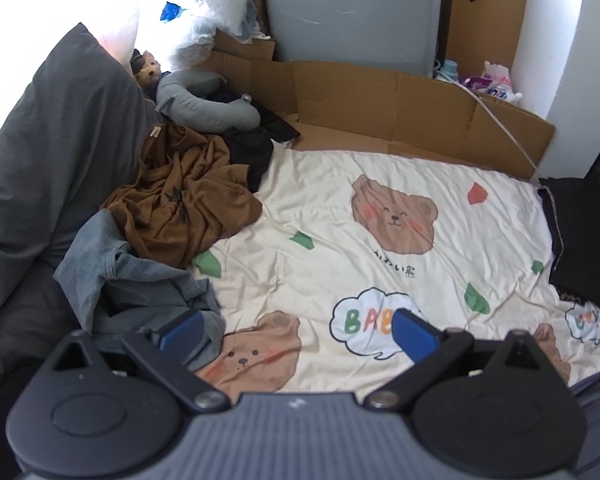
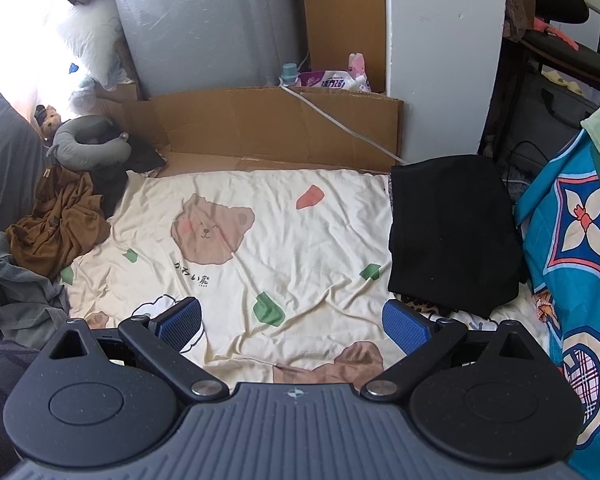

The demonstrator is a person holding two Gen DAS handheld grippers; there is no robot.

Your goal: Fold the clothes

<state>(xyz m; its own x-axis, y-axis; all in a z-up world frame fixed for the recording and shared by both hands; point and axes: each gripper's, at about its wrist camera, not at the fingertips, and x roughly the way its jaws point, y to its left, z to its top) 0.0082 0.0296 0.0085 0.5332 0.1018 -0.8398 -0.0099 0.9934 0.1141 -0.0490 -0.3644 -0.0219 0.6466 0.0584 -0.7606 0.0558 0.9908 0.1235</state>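
A crumpled brown shirt (image 1: 180, 208) (image 2: 56, 224) lies at the left of the cream bear-print sheet (image 1: 380, 264) (image 2: 284, 240), with a grey-blue garment (image 1: 132, 280) (image 2: 20, 288) bunched in front of it and a dark garment (image 1: 252, 148) (image 2: 112, 184) behind it. A folded black garment (image 1: 580, 236) (image 2: 452, 236) rests at the sheet's right edge. My left gripper (image 1: 296, 330) hovers open over the sheet, its left finger (image 1: 180, 330) just above the grey-blue garment. My right gripper (image 2: 294, 322) hangs open above the sheet, empty, close to the black garment's near corner.
A dark grey pillow (image 1: 48, 152) fills the left side. A grey neck pillow (image 1: 204, 104) (image 2: 88, 140) and flattened cardboard (image 1: 400, 116) (image 2: 268, 128) line the back, with a white cable (image 2: 340, 124) across it. A blue patterned blanket (image 2: 572, 272) rises at the right.
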